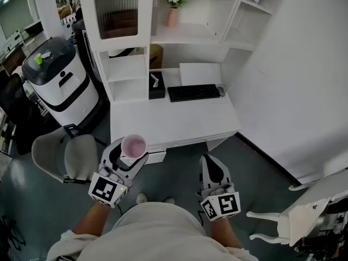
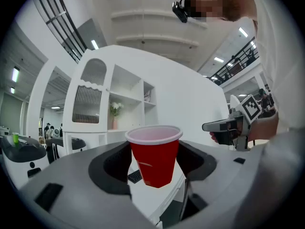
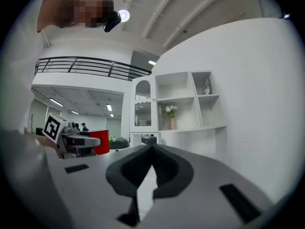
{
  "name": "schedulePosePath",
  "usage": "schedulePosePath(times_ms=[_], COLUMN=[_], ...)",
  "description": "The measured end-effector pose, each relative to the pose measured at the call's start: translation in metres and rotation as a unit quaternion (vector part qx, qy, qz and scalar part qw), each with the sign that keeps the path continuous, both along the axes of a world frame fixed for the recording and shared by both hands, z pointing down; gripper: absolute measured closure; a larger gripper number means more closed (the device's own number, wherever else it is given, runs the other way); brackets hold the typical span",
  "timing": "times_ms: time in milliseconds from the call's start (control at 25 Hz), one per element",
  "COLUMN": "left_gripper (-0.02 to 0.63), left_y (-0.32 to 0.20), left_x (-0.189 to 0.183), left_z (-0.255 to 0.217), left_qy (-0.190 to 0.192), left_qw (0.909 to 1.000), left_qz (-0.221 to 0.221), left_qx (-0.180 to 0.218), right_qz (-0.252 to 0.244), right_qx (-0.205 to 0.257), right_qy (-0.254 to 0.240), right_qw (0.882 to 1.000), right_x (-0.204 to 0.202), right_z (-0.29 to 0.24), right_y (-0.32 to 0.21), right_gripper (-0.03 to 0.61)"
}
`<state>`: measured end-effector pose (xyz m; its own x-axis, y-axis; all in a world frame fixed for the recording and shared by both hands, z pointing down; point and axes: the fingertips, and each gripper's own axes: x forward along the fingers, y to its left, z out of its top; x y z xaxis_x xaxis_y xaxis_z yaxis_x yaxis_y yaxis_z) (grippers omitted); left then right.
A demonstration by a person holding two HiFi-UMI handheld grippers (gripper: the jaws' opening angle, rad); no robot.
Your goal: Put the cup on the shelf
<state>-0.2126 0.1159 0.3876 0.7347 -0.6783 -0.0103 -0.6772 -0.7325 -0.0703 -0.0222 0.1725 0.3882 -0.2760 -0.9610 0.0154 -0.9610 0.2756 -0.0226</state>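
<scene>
The red plastic cup (image 2: 155,159), clamped upright in the wide-spread left gripper (image 1: 129,155) at the white tabletop's (image 1: 174,118) near edge, is best carried level to the white shelf's (image 1: 187,34) open ledge, the right gripper (image 3: 151,151), closed on nothing, kept aside.

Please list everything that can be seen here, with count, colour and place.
cup: 1, red, in left gripper
desk: 1, white, ahead
shelf: 1, white, at desk's back
keyboard: 1, black, on desk
mouse: 1, grey, right of keyboard
box: 1, black, left of keyboard
vase: 1, pink, on shelf
chair: 2, grey at left, white at right
machine: 1, white and black, left of desk
left gripper: 1, grey, shut on cup
right gripper: 1, grey, shut, empty
</scene>
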Motion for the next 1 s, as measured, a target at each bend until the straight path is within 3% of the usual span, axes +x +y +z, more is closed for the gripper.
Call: schedulePosePath(times_ms=[480, 1000], left_gripper=[0.321, 0.321], left_y=[-0.004, -0.028], left_x=[0.02, 0.046], left_z=[0.001, -0.014], left_qy=[0.0, 0.006], left_qw=[1.0, 0.9988], left_qz=[-0.003, -0.048], left_qx=[-0.009, 0.01], right_qz=[-0.013, -0.045], right_qx=[-0.007, -0.027], right_qy=[-0.005, 0.001], right_qw=[1.0, 0.999], right_x=[0.016, 0.06], right_z=[0.005, 0.024], right_y=[-0.002, -0.005], right_gripper=[0.574, 0.574])
